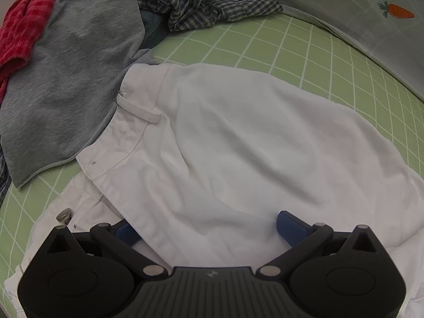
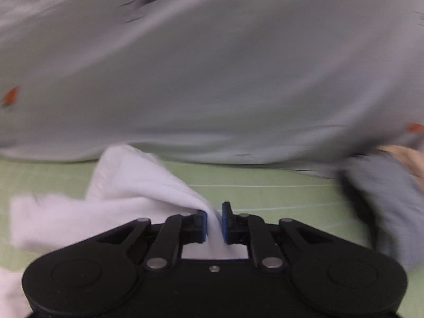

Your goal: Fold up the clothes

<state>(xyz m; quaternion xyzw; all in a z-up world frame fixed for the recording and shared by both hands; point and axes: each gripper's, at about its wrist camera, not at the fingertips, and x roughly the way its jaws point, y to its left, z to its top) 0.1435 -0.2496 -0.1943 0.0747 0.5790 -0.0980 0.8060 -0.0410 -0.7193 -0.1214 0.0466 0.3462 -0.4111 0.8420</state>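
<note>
White shorts (image 1: 238, 137) with a belt loop and a metal button lie spread on the green grid sheet (image 1: 304, 53). My left gripper (image 1: 209, 228) is open just above them, its blue pads wide apart over the cloth near the waistband. In the blurred right wrist view, my right gripper (image 2: 213, 222) is shut on a fold of the white shorts (image 2: 132, 185), which trails to the left over the green sheet (image 2: 278, 193).
A grey garment (image 1: 71, 74), a red checked one (image 1: 21, 21) and a blue plaid shirt (image 1: 201, 2) are piled at the back left. A pale quilt with carrot prints (image 1: 371, 13) bounds the far side; it fills the right wrist view (image 2: 212, 66). A grey cloth (image 2: 384, 198) lies right.
</note>
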